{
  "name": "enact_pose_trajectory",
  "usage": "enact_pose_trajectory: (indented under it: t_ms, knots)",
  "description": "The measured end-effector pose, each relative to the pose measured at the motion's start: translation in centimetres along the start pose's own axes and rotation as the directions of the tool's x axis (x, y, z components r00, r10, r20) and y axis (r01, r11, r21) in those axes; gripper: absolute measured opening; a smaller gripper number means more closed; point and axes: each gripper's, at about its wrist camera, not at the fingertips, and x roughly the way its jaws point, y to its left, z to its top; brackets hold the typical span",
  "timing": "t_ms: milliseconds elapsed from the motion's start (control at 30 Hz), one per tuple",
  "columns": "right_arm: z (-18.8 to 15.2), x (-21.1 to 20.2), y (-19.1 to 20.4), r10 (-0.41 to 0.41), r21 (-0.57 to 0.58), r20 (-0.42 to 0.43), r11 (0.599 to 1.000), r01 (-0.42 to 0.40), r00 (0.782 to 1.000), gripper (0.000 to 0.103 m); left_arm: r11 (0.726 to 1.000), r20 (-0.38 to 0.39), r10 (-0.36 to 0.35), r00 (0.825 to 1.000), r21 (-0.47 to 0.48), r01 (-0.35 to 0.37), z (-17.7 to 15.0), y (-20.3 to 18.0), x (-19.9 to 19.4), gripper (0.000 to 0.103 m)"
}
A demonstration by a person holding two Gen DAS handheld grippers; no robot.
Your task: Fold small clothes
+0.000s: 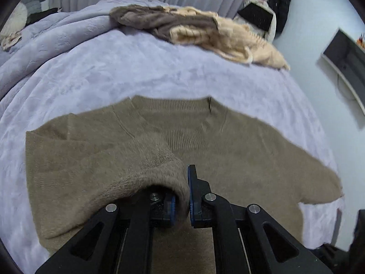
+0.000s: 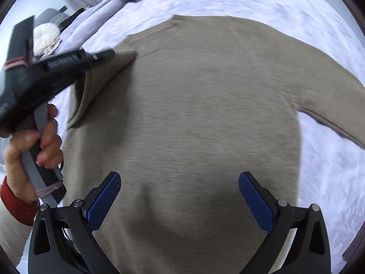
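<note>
A tan knit sweater (image 1: 228,150) lies spread on a lavender bedspread (image 1: 114,68), neck away from me. My left gripper (image 1: 182,191) is shut on the sweater's left sleeve cuff (image 1: 157,166), which it holds folded over the body. In the right wrist view the same sweater (image 2: 194,114) fills the frame, and the left gripper (image 2: 91,61) shows at the left, held by a hand, with the sleeve pinched. My right gripper (image 2: 180,196) is open and empty, hovering over the sweater's lower body. The right sleeve (image 2: 337,105) lies stretched out to the right.
A pile of brown and cream clothes (image 1: 200,34) lies at the far side of the bed. Bunched bedding (image 1: 45,34) sits at the far left. A wall, a dark shelf (image 1: 346,57) and hanging dark clothes (image 1: 273,4) are to the right of the bed.
</note>
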Motion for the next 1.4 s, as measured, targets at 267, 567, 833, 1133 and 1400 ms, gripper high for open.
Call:
enact_pose_trajectory:
  t_ms: [267,567,833,1133,1400]
  knots:
    - [1.1,-0.9,-2.3,-0.052,0.015,0.037,0.999,0.052,0.998,0.103,0.991,0.029,0.133,0.991,0.016,-0.134,-4.3,1.0,-3.6,0.101]
    - [6.9,0.5,8.2,-0.022,-0.388,0.154,0.918,0.081,0.988,0.103,0.906,-0.101,0.412,0.906,-0.064,-0.419,-8.3,13.5,-6.7,0.101]
    - [8.5,9.1,19.2,-0.164,-0.733,0.256,0.61,0.302,0.953,0.091,0.915,-0.195,0.346,0.918,-0.144,-0.376,-9.4,18.0,-4.0,0.101]
    - [13.2,4.1,11.9,0.025,-0.312,0.285,0.948,0.068,0.958,0.01,0.823,-0.119,0.531,0.839,-0.165,-0.544,-9.1,19.9,-4.6,0.102]
    - [9.5,6.8,-5.1,0.214,0.38,0.181,0.885,-0.269,0.96,0.011,0.811,-0.076,0.568,0.82,-0.116,-0.573,-8.7,20.5,-4.6,0.103]
